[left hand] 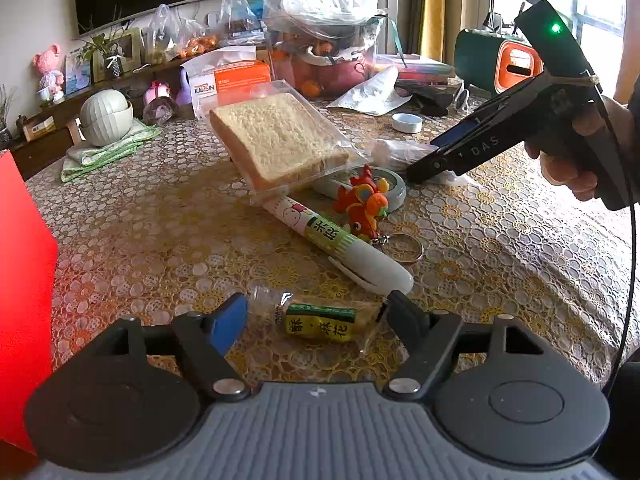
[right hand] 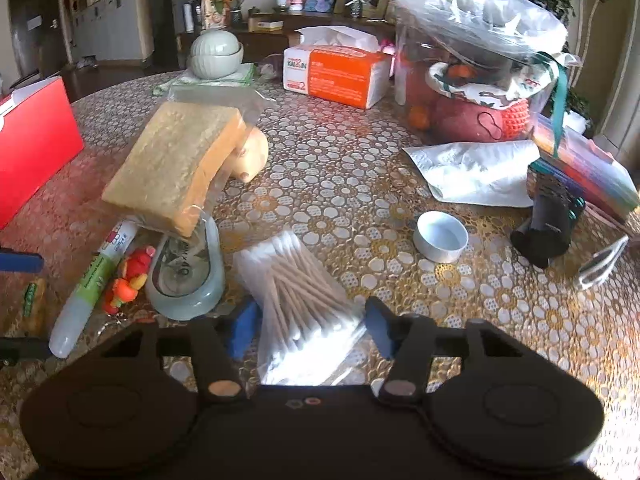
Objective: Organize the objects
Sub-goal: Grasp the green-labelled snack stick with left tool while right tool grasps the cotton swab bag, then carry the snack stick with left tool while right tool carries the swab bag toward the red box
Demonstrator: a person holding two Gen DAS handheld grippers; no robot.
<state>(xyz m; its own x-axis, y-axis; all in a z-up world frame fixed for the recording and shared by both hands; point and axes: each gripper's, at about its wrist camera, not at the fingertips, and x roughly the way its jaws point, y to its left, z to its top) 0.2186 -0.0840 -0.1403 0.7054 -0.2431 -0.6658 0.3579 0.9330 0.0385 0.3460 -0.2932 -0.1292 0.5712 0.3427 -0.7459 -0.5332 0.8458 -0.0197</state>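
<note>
My left gripper (left hand: pixel 318 312) is open, its fingers on either side of a small yellow-green snack packet (left hand: pixel 324 322) lying on the table. My right gripper (right hand: pixel 314 322) is open around a clear bag of cotton swabs (right hand: pixel 298 280); it also shows in the left wrist view (left hand: pixel 420 172), low over the table. Between them lie a wrapped bread slice (left hand: pixel 276 140) (right hand: pixel 176 168), a fat white pen (left hand: pixel 340 242) (right hand: pixel 90 280), an orange toy keychain (left hand: pixel 364 202) (right hand: pixel 128 278) and a round tape dispenser (right hand: pixel 186 276).
A red box (left hand: pixel 24 280) (right hand: pixel 32 144) stands at the left. A tissue pack (right hand: pixel 336 70), a bagged basket (right hand: pixel 476 60), a white cap (right hand: pixel 440 236), a crumpled white bag (right hand: pixel 476 172), stacked books (right hand: pixel 580 160) and green bowls (right hand: pixel 216 54) lie farther back.
</note>
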